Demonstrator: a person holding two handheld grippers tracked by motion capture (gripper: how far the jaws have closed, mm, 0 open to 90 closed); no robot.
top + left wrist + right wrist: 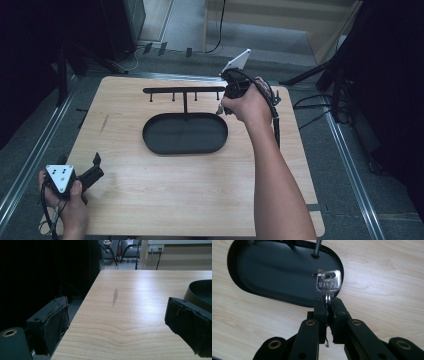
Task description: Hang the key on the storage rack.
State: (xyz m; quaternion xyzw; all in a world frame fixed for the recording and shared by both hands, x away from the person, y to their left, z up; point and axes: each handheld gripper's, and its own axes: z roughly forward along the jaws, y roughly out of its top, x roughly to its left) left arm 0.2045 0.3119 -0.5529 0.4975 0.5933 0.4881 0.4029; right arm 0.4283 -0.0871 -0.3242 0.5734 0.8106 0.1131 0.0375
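My right hand-held gripper [328, 304] is clamped on a key [328, 285] by its blade, held above the tray's [287, 272] near rim, beside the rack [183, 91]. To hang it well, I'd level the ring [320, 275] with the end peg [218, 95] and slide it on gently. The key's stamped lettering is too blurred to read. My left hand-held gripper [117, 322] rests open at the counter [190, 195] edge.

One key [328, 284], one oval black tray [155, 145], one hook rack [183, 90], two grippers.
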